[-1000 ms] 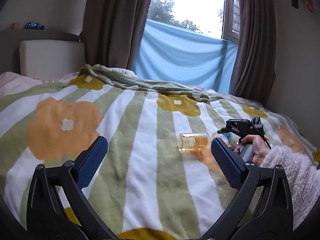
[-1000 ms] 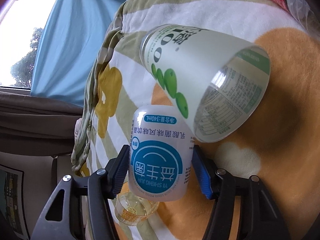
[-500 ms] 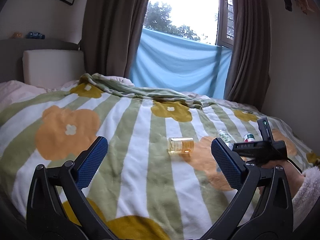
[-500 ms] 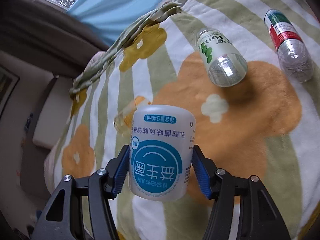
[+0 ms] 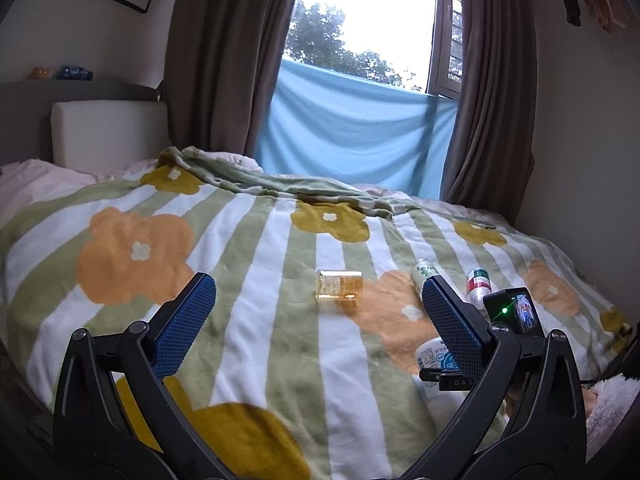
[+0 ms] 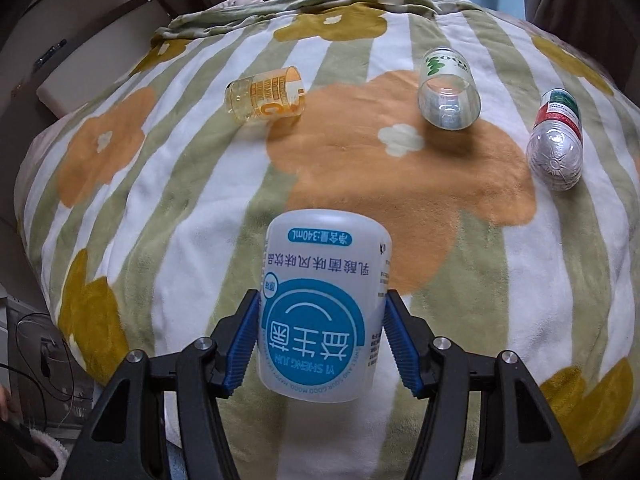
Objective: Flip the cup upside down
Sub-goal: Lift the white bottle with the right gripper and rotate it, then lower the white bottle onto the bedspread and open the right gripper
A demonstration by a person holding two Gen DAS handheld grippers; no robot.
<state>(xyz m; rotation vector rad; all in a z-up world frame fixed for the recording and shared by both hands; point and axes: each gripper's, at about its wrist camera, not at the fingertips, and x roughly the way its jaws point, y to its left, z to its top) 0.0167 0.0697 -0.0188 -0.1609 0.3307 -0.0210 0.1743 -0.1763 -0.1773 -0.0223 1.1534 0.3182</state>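
Left wrist view: left gripper (image 5: 320, 320), pads apart, empty, above the bed (image 5: 248, 352). Amber cup (image 5: 339, 285) on its side at frame centre; two bottles lower right.

Right wrist view: right gripper (image 6: 320, 344) clamped on the white cup (image 6: 322, 308), lower centre, label reading upside down, held off the blanket. Clear cup (image 6: 448, 90) and bottle (image 6: 556, 140) lie upper right.

Status: cup appears inverted; setting down and release remain.

Black gripper frames, silver screws; ribbed blue fingers (image 6: 242, 342); fluffy white sleeve (image 5: 612, 396)
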